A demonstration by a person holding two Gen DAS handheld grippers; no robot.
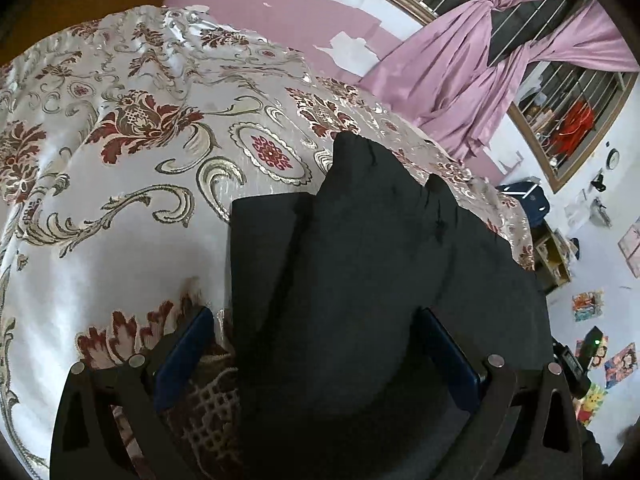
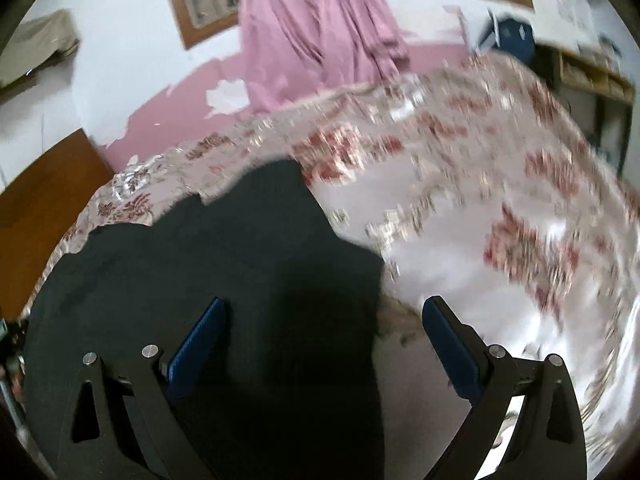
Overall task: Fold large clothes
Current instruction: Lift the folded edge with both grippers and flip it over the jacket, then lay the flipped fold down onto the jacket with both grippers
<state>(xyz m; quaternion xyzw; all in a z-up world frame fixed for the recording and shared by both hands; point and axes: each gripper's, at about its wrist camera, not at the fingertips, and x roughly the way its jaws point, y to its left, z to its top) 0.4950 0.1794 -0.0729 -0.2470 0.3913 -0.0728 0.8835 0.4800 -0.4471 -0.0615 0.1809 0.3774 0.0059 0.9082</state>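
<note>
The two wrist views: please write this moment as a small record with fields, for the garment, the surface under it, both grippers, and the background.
garment: dark garment, partly folded, lying on the bed
surface: floral bedspread, cream with red flowers
left gripper: left gripper open, jaws wide, a raised fold of the garment between them
right gripper: right gripper open, over the garment's edge; contact cannot be told
background: pink curtain tied at a barred window
image quality: right wrist view blurred by motion

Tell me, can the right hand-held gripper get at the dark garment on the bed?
Probably yes: the right hand-held gripper is open directly over the dark garment, with nothing between them.
</note>
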